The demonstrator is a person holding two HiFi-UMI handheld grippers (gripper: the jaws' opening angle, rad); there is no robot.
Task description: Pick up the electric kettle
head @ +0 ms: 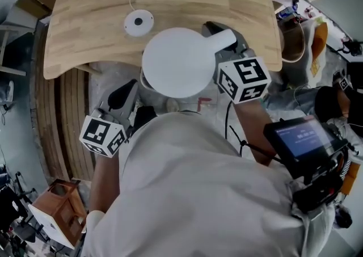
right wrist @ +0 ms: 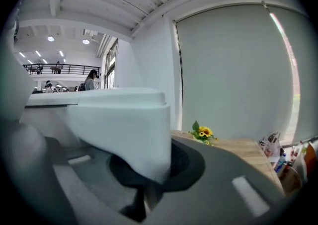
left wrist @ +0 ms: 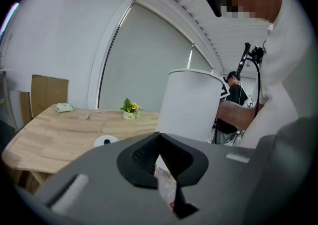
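The white electric kettle (head: 176,62) hangs over the near edge of the wooden table (head: 79,40), seen from above as a round lid with its handle (head: 222,39) pointing right. My right gripper (head: 221,47) is shut on that handle; in the right gripper view the handle (right wrist: 119,119) fills the space between the jaws (right wrist: 146,189). The kettle's round white base (head: 139,23) lies on the table with its cord, apart from the kettle. My left gripper (head: 122,98) is low at the left, shut and holding nothing, and it looks at the kettle body (left wrist: 191,105) from the side.
A small pot of yellow flowers (left wrist: 130,110) stands at the table's far edge. A cardboard box (head: 62,216) is on the floor at the lower left. Bags and bottles (head: 298,34) crowd the right side beyond the table.
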